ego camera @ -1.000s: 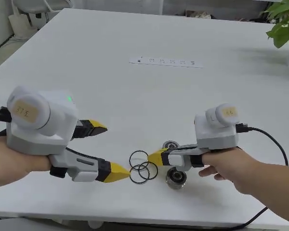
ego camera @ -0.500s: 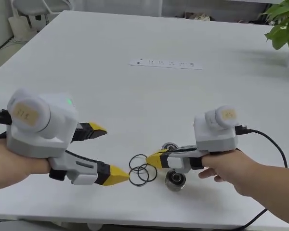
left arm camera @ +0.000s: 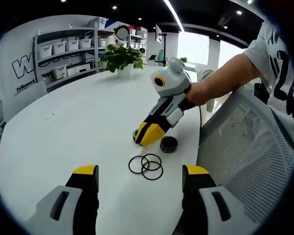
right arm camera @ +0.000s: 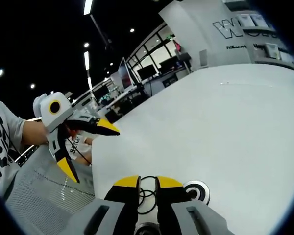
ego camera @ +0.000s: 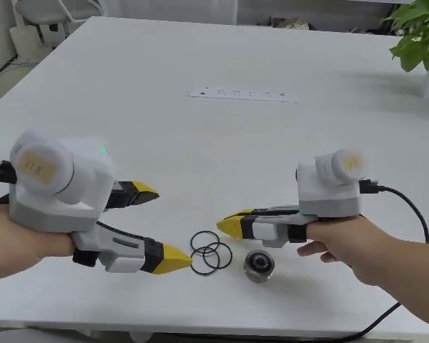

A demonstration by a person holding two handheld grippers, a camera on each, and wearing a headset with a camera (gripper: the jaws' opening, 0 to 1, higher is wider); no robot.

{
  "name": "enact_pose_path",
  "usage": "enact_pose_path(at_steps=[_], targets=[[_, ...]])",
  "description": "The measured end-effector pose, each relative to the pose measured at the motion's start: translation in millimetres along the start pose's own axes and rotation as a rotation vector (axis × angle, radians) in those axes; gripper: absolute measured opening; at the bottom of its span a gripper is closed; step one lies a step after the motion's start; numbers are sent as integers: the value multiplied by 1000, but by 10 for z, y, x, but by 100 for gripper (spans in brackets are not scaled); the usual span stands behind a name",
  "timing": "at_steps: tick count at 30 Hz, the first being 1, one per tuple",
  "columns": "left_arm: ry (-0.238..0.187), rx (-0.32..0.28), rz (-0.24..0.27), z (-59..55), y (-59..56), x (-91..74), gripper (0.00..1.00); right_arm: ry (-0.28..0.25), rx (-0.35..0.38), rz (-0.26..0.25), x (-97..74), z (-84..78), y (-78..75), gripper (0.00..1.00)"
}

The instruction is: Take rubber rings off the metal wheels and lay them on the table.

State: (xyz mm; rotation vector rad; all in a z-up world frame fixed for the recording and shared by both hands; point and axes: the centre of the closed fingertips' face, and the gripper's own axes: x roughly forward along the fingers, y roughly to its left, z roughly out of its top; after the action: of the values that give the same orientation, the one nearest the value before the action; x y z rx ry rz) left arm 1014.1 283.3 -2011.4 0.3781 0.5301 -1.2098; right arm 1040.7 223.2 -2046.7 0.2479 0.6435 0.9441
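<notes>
Three thin black rubber rings (ego camera: 211,254) lie overlapped on the white table (ego camera: 222,150), also seen as rings (left arm camera: 146,166) and rings (right arm camera: 146,198). One small metal wheel (ego camera: 259,263) rests just right of them; it is the wheel (left arm camera: 168,143). A second wheel (right arm camera: 196,191) lies beside my right gripper's jaws. My right gripper (ego camera: 227,224) is shut, hovering just above and behind the rings with nothing seen in it; its tip (left arm camera: 149,137) points at them. My left gripper (ego camera: 163,227) stands open left of the rings, jaws (left arm camera: 141,171) wide apart.
A white power strip (ego camera: 243,93) lies at mid-table farther back. A green plant (ego camera: 418,36) stands at the far right corner. A black cable (ego camera: 407,207) trails from the right gripper. The table's near edge (ego camera: 200,330) runs close below the rings.
My right gripper has risen slightly and drawn back to the right, away from the rings. The left gripper and the rings have stayed put.
</notes>
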Motion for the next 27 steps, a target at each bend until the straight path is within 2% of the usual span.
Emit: enact_pose_path(at_steps=[11, 19, 27], targets=[[-2, 11, -6, 68, 16, 42, 67, -86, -5, -26, -182, 194, -90, 11], [1, 21, -15, 134, 40, 106, 65, -120, -6, -61, -313, 254, -207, 12], [2, 27, -19, 198, 83, 203, 65, -129, -23, -96, -409, 238, -266, 13]])
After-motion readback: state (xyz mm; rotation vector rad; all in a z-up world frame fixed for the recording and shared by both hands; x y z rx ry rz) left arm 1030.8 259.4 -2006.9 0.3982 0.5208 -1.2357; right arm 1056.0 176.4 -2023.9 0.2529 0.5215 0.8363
